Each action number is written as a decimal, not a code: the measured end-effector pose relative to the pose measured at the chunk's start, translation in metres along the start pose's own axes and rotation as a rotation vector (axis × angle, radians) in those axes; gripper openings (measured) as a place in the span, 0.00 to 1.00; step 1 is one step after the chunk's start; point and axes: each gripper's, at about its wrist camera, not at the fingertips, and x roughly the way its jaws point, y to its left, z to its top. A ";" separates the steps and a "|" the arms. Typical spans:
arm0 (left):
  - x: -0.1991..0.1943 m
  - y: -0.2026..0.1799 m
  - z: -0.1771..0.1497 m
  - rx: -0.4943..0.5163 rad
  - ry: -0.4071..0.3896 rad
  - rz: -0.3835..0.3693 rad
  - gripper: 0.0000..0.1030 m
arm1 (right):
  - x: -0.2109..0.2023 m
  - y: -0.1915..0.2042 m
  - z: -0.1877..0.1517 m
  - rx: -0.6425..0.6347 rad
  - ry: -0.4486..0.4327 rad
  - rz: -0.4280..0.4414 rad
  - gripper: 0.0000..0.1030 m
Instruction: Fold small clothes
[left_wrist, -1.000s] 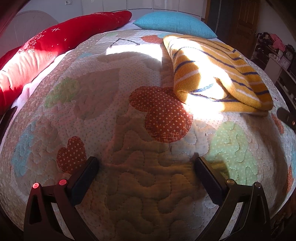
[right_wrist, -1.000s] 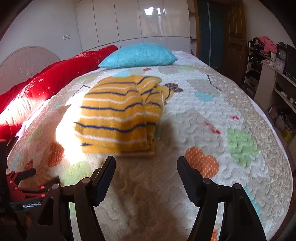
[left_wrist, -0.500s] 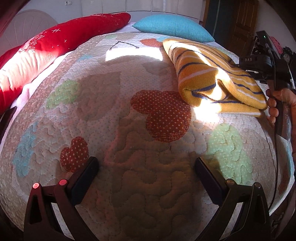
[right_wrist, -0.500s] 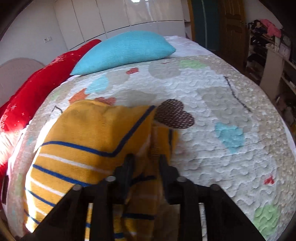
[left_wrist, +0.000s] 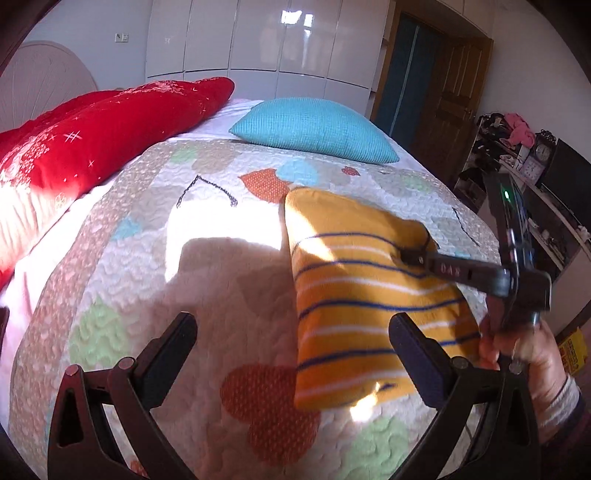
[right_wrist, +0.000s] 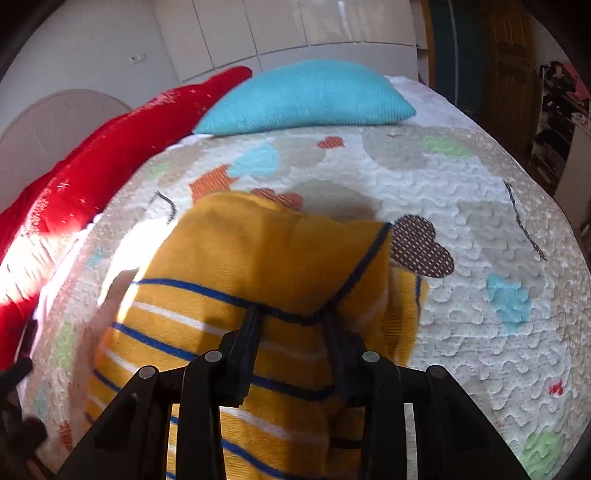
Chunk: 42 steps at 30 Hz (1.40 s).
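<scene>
a folded yellow sweater (left_wrist: 365, 295) with blue and white stripes is seen lying on the quilted bedspread (left_wrist: 155, 258) of the bed, toward its right half. the right gripper (right_wrist: 291, 314) is clamped on the upper folded layer of the sweater, its 2 fingers (right_wrist: 251, 332) drawn close together with a ridge of fabric pinched between them near a blue stripe. in the left wrist view the same gripper is seen reaching in from the right, its tip buried in the knit, with the person's right hand (left_wrist: 524, 343) wrapped around its handle.

the left gripper (left_wrist: 291, 339) is held above the quilt with its fingers (left_wrist: 173, 343) spread wide apart and nothing between them; its right finger overlaps the near edge of the sweater in the view, though contact cannot be told.

beyond the sweater a turquoise pillow (left_wrist: 314, 129) is laid at the head of the bed, and a long red cushion (left_wrist: 92, 136) is stretched along the left side. strong sunlight is cast across the quilt to the left of the sweater. white wardrobe doors (left_wrist: 258, 40) are seen behind the bed, a wooden door (left_wrist: 450, 107) to the right, and cluttered shelves (left_wrist: 524, 155) with a small clock at the far right.
</scene>
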 end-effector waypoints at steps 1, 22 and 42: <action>0.011 0.000 0.012 0.003 0.006 -0.011 1.00 | -0.002 -0.009 -0.004 0.029 -0.014 0.013 0.33; 0.070 -0.020 0.009 0.153 0.154 0.127 1.00 | -0.075 -0.013 -0.061 0.002 -0.133 -0.037 0.39; 0.022 0.017 -0.057 0.042 0.156 0.107 1.00 | -0.091 -0.010 -0.138 -0.018 -0.090 -0.078 0.56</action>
